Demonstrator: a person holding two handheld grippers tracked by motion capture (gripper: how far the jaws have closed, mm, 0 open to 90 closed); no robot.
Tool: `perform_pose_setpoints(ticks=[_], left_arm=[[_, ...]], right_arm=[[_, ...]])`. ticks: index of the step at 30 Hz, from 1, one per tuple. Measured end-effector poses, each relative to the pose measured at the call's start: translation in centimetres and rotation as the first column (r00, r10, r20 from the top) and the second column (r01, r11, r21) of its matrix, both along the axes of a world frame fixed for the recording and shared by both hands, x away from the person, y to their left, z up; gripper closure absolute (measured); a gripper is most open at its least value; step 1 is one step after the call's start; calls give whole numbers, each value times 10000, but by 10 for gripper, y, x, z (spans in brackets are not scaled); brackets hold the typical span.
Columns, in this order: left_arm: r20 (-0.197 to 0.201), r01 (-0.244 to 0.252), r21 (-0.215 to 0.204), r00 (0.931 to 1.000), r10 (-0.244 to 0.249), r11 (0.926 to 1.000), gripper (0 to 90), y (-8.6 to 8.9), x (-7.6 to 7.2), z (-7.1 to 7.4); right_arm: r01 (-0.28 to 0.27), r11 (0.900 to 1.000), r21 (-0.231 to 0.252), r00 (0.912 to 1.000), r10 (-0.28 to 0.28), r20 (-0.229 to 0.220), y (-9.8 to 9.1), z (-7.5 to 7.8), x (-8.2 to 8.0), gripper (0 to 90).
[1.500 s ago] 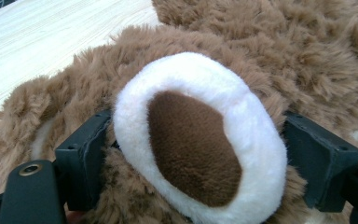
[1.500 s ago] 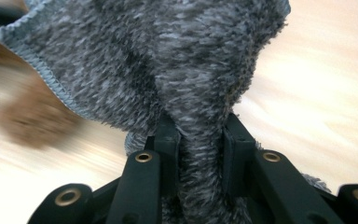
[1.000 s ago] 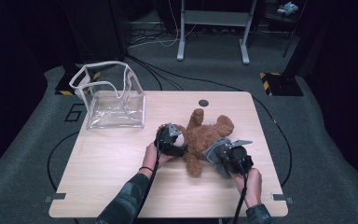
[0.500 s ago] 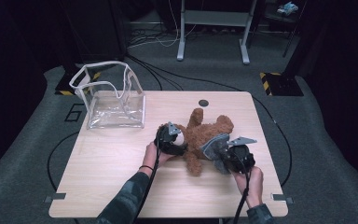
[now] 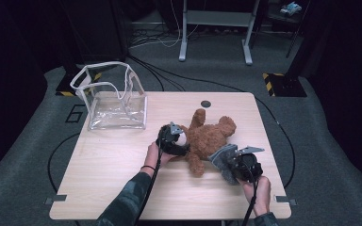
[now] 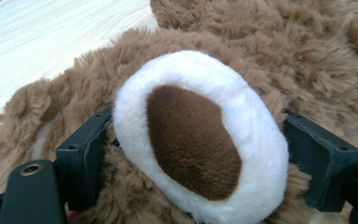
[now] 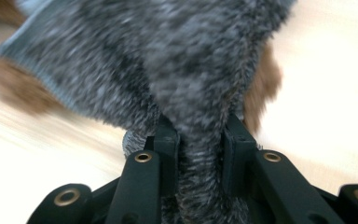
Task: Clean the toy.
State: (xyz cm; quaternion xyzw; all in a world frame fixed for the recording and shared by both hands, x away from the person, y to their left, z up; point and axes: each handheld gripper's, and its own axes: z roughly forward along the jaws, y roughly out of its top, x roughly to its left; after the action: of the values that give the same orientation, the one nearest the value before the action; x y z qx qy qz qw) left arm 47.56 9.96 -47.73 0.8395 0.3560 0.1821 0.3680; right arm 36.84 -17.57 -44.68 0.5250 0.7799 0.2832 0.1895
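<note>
A brown teddy bear (image 5: 207,136) lies on the wooden table (image 5: 122,165), right of centre. My left gripper (image 5: 178,141) holds the bear's left end. In the left gripper view its jaws (image 6: 196,144) press on both sides of a round white pad with a dark brown centre (image 6: 193,140) in the bear's fur. My right gripper (image 5: 231,162) is at the bear's near right side, shut on a fold of fuzzy grey knit cloth (image 5: 219,157). In the right gripper view the cloth (image 7: 168,60) rises between the pinching jaws (image 7: 200,140), with brown fur behind it.
A clear plastic bag with white trim (image 5: 115,96) stands open at the table's far left corner. A small dark round spot (image 5: 206,103) sits near the far edge. Cables trail across the floor beyond, and a metal stand's legs (image 5: 214,33) stand behind.
My right gripper has shifted slightly toward the near right with the grey cloth in it. The left gripper and the bear have stayed put.
</note>
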Motion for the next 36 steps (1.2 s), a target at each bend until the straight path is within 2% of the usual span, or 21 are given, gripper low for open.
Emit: perform_pose_setpoints(ticks=[1,3,5,8,11,13,17,19,22,23,25,28,30,31,32,36], left_arm=[[5,1,-3,10000,-1,10000,180,0,0,0],[-75,78,158,9999,-77,9998,180,0,0,1],[-38,87,167,10000,-86,9998,180,0,0,1],[-113,54,157,9999,-52,9999,180,0,0,2],[-123,36,161,9999,-34,9999,180,0,1,2],[-154,57,161,9999,-55,9999,181,-1,2,2],[-163,53,150,9999,-51,9999,181,-1,2,1],[-188,82,280,9998,-77,9996,181,-1,2,2],[-203,51,232,9998,-46,9997,181,-2,2,2],[-222,57,239,9997,-52,9997,181,-2,3,3],[-271,33,207,9996,-27,9998,181,-2,3,3],[-308,47,192,9995,-41,9998,181,-1,4,4],[-303,-21,109,9995,24,9999,181,-1,4,3],[-345,36,131,9994,-32,9999,181,0,4,4],[-352,72,136,9994,-67,9999,181,0,5,4],[-349,48,130,9994,-44,9999,181,-1,5,4]], right_arm=[[-20,9999,111,10000,19,29,2,4,-1,718],[-382,9990,233,9980,369,520,13,20,1,717],[-530,9984,187,9963,516,688,24,28,6,717],[-705,9975,79,9953,698,669,42,30,21,717],[-688,9974,-219,9973,693,259,56,16,36,717],[-668,9970,-393,9977,672,101,61,5,39,718],[-693,9965,-472,9975,686,-162,63,-11,37,720],[-755,9958,-513,9965,734,-411,62,-18,35,720],[-648,9968,-464,9941,605,-899,61,-32,33,718],[-670,9967,-454,9937,625,-934,61,-36,32,718],[-600,9974,-396,9931,556,-1032,63,-37,31,718],[-787,9962,-385,9919,744,-1027,62,-29,31,715],[-826,9963,-238,9939,806,-753,60,-15,27,715],[-826,9963,-238,9939,806,-753,60,-15,27,715],[-789,9969,-66,9968,788,-149,55,3,23,715],[-515,9976,460,9974,491,524,50,23,25,714]])
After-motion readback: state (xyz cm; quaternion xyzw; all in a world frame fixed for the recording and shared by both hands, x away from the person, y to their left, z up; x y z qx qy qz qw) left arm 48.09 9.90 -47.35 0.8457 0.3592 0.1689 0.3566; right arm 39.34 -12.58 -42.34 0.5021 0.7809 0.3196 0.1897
